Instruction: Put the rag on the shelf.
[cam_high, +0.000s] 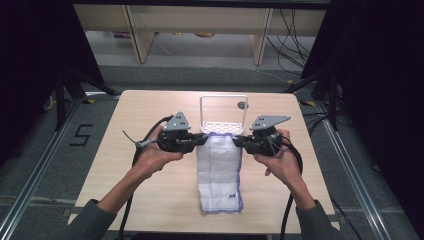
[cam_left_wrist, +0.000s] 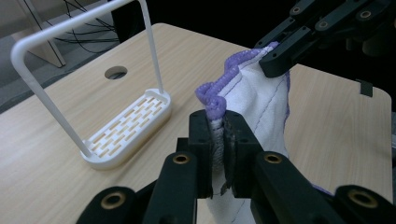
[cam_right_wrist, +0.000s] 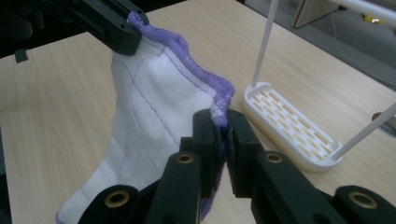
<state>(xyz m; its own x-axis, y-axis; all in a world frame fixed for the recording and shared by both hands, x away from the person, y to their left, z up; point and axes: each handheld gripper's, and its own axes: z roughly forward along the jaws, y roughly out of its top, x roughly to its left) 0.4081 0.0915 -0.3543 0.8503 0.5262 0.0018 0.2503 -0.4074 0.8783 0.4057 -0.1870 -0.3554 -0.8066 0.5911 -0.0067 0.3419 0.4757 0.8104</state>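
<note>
Overhead light falls bright on the table (cam_high: 150, 115), glaring pale at centre frame; both side edges sink into near black. The gripper views look soft, bottom foreground blurred, shadows faint.

Both grippers, the left gripper (cam_high: 202, 140) and the right gripper (cam_high: 237, 142), are matte black linkages with brass-coloured pivot bushings and flat rectangular jaws. Each carries a grey three-cornered plate on top and trails a thick black cable. The person wears grey sleeves (cam_high: 90, 220).
</note>
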